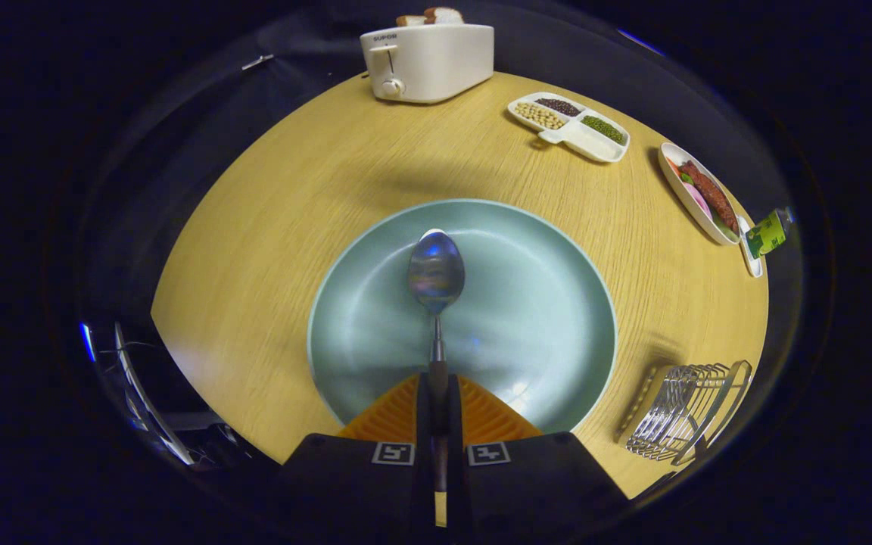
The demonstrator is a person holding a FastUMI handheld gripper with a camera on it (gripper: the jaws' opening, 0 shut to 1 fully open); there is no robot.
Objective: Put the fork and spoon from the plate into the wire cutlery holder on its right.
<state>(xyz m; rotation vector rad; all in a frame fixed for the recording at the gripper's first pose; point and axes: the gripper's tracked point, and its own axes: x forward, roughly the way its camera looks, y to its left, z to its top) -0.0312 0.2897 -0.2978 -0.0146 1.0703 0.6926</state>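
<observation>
Gripper view: we are logging the gripper (437,393) with its fingers pinching the spoon (436,276) by its handle, bowl pointing forward over the green plate (557,250). We are seeing no fork on the plate; whether it is sitting in the wire cutlery holder (682,412), to the right of the plate on the wooden table (292,189), we cannot tell. We are judging the spoon as grasped but not yet delivered; carrying it right to the holder is remaining.

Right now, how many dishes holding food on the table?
2: a divided tray of beans beyond the plate, right of the toaster; an oval dish further right.
</observation>
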